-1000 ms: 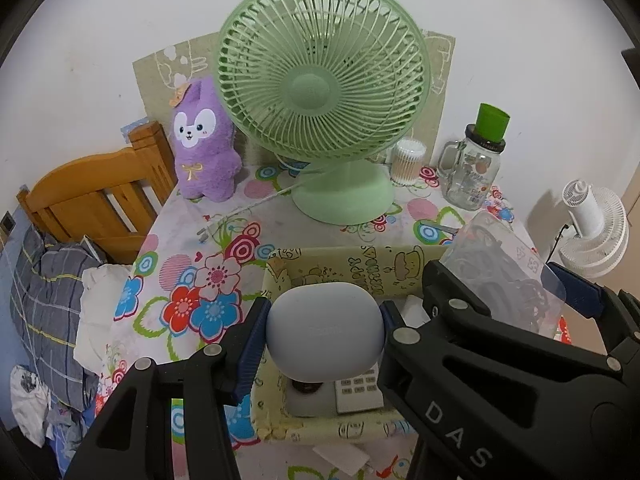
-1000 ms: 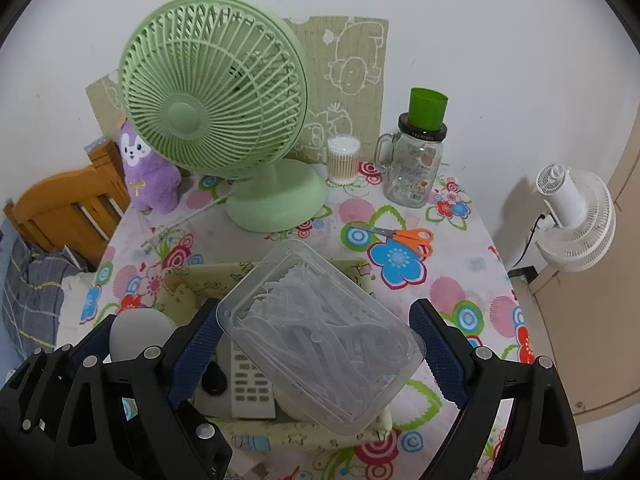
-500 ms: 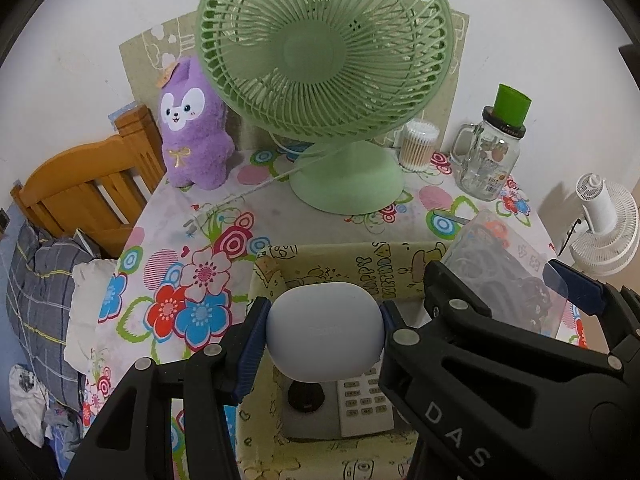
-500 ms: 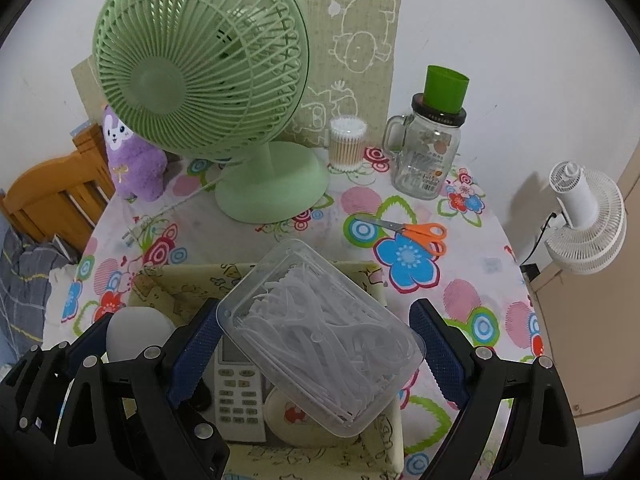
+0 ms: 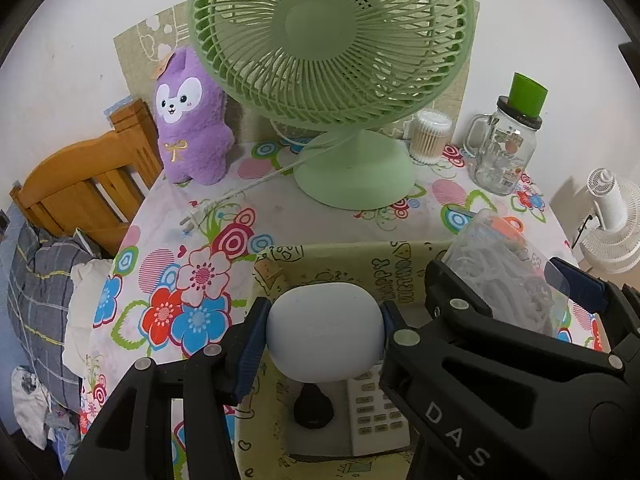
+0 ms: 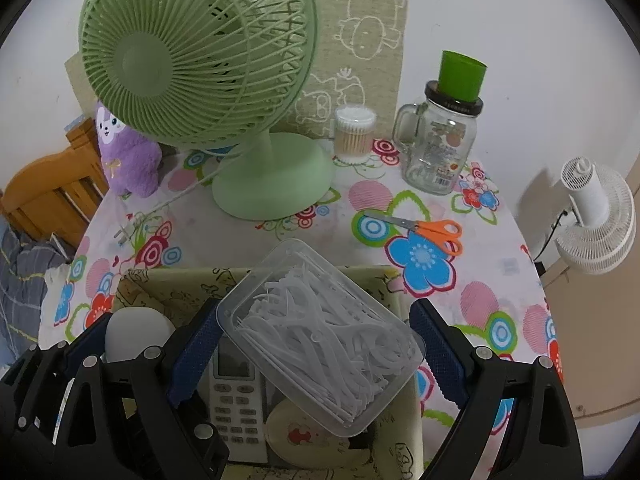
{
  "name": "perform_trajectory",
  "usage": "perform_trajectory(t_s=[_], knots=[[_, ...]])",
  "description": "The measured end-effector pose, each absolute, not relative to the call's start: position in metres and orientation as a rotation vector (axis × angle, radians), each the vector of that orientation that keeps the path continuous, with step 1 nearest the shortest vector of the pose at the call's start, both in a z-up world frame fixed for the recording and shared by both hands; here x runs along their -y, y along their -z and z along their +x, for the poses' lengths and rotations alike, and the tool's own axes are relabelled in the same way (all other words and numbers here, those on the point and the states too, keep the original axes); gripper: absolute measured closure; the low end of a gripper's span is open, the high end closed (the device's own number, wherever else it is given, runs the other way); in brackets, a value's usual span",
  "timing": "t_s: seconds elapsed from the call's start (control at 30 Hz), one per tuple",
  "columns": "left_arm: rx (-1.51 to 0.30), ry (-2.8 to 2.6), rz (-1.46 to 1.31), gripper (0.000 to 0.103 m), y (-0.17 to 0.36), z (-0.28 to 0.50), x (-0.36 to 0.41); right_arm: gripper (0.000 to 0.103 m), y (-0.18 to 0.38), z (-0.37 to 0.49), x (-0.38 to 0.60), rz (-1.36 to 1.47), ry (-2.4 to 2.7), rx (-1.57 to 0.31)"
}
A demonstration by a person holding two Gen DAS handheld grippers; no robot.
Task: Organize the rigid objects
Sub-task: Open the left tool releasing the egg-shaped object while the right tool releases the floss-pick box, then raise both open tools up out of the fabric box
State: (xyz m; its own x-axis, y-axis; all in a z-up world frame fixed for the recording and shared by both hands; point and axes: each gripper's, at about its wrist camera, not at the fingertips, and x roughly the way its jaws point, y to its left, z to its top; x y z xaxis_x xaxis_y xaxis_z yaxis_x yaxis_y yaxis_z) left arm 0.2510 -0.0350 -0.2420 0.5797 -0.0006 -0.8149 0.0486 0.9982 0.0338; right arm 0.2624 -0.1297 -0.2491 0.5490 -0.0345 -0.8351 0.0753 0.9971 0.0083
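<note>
Two grippers, both loaded, both over one yellow cartoon-print storage box (image 6: 132, 280) on a floral tablecloth (image 6: 248, 248).

Left gripper (image 5: 323, 330): jaws partly closed, blue pads pressing both sides of a pale blue-grey rounded case (image 5: 323, 330). The case sits squarely between the jaws, above the box interior. Below the jaws, on the box floor: a small black object (image 5: 313, 410) and a white remote control (image 5: 376, 416) on a grey slab. Left of the jaws: wooden bed frame (image 5: 80, 188), grey plaid bedding (image 5: 36, 292). Ahead of the jaws, left to right: purple plush toy (image 5: 192, 136), green desk fan (image 5: 332, 44) with its cord and plug trailing on the cloth, tub of cotton swabs (image 5: 430, 136), glass mug jar (image 5: 502, 156) topped by a green cup (image 5: 527, 93).

Right gripper (image 6: 316, 344): jaws wide, closed on a clear plastic box of white floss picks (image 6: 320, 340), held tilted cornerwise; the left pad touches its near-left edge, the right pad its right corner. Below the jaws, in the storage box: the remote control, and a cream oval item (image 6: 304, 432) with a red print. Left of the jaws: the left gripper with its case. Ahead and right of the jaws: orange-handled scissors (image 6: 428, 230) flat on the cloth. Far right, beyond the table edge: white fan (image 6: 596, 220).
</note>
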Motion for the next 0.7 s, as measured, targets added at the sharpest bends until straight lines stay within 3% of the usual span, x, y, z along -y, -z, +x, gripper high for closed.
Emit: perform_trajectory(t_s=[0.37,0.53,0.7], knots=[[-0.965,0.055,0.086,0.035,0.247,0.256,0.037,0.008,0.259,0.268,0.131,0.095,-0.002,-0.998],[-0.961,0.063,0.081,0.030,0.243,0.254,0.038,0.000,0.250,0.263,0.131,0.080,0.026,-0.953],[-0.940,0.070,0.088,0.025,0.233,0.249,0.040,0.000,0.242,0.258,0.133,0.101,0.019,-0.969]])
